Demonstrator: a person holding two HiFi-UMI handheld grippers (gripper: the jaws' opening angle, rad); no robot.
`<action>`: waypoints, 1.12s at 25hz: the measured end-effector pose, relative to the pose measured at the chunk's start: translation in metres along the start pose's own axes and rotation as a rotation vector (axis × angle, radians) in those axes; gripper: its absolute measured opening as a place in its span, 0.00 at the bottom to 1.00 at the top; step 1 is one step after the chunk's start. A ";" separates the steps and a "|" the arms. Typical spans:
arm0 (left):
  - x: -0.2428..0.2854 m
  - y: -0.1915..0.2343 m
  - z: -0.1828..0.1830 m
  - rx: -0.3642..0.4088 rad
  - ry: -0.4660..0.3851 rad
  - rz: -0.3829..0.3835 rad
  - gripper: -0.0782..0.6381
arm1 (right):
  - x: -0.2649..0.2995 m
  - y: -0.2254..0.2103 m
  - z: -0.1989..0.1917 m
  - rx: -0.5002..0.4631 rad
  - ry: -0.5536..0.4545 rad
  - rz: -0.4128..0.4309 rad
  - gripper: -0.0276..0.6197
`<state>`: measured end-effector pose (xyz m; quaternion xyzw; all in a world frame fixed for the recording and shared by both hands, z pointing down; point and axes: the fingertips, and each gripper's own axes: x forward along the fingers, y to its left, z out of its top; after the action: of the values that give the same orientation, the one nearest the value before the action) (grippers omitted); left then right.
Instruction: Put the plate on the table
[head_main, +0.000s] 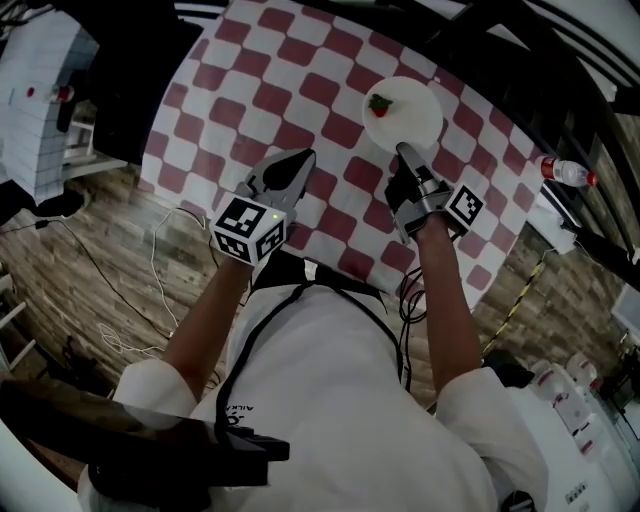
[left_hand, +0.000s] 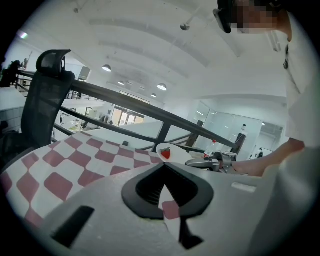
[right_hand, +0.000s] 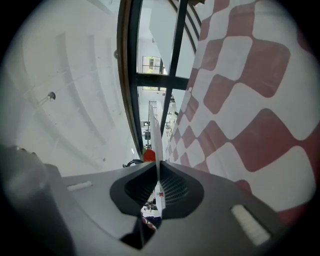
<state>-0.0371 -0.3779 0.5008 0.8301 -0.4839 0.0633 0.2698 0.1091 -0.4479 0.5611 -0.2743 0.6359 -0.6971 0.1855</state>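
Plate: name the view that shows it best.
Head view: the whole round plate shows from above, right tongs pinching its near rim. Left gripper view shows it small, partly hidden; right gripper view only edge-on.

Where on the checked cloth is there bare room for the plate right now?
Nearly all the checked cloth is bare: the wide stretch left of the plate, beyond the left gripper, and the strip toward the bottle. Only the near edge is crowded, where the right gripper pinches the plate's rim.

Open checkered tablecloth (head_main: 300, 90) left of the plate (head_main: 415, 120), black railing (left_hand: 150, 112) beyond the far edge
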 end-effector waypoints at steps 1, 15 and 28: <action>0.003 0.002 0.001 -0.002 -0.002 0.006 0.12 | 0.004 -0.003 0.003 0.000 0.005 -0.001 0.08; 0.036 0.012 -0.005 -0.036 -0.012 0.022 0.12 | 0.050 -0.040 0.044 0.006 0.019 0.009 0.08; 0.057 0.024 -0.019 -0.039 0.003 0.042 0.12 | 0.081 -0.070 0.078 0.021 -0.013 -0.024 0.08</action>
<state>-0.0244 -0.4219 0.5469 0.8144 -0.5019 0.0607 0.2850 0.1006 -0.5497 0.6457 -0.2844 0.6239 -0.7043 0.1839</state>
